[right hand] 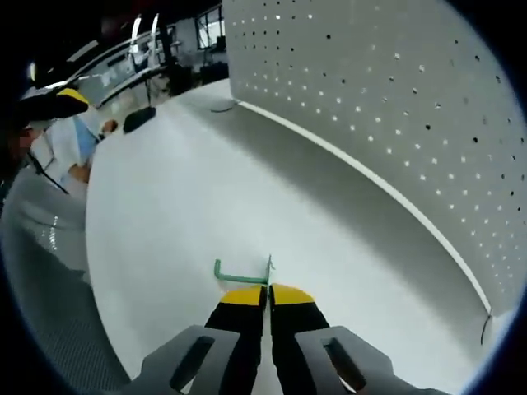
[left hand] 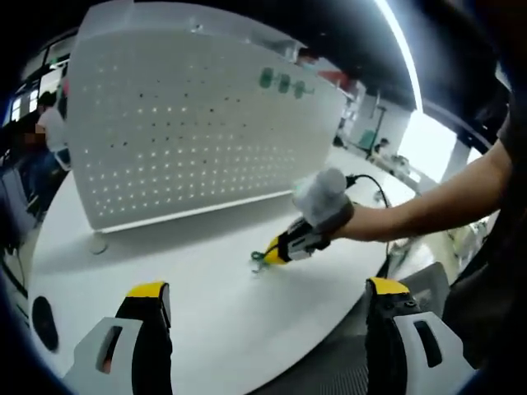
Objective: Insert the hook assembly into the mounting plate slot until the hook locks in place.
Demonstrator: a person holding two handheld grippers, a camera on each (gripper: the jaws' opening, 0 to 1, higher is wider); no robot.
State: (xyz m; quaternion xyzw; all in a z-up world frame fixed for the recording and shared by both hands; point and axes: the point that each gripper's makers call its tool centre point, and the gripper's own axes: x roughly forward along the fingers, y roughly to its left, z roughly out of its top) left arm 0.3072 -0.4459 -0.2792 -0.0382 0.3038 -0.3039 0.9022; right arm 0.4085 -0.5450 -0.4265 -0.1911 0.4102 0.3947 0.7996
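Note:
A small green wire hook (right hand: pixel 240 274) lies low over the white table, and my right gripper (right hand: pixel 268 290) is shut on its near end, yellow tips pressed together. In the left gripper view the same hook (left hand: pixel 259 258) sticks out of the right gripper (left hand: pixel 272 253), held by a person's arm from the right. The white pegboard mounting plate (left hand: pixel 189 132) stands upright behind it; in the right gripper view the plate (right hand: pixel 387 107) rises to the right. My left gripper (left hand: pixel 268 300) is open, its jaws wide apart over the table's near edge with nothing between them.
Several green hooks (left hand: pixel 284 82) hang near the plate's upper right. The round white table (left hand: pixel 206 288) has a black hole (left hand: pixel 43 322) near its left edge and a small white disc (left hand: pixel 98 243) by the plate's foot. A person (right hand: pixel 62 136) stands beyond the table.

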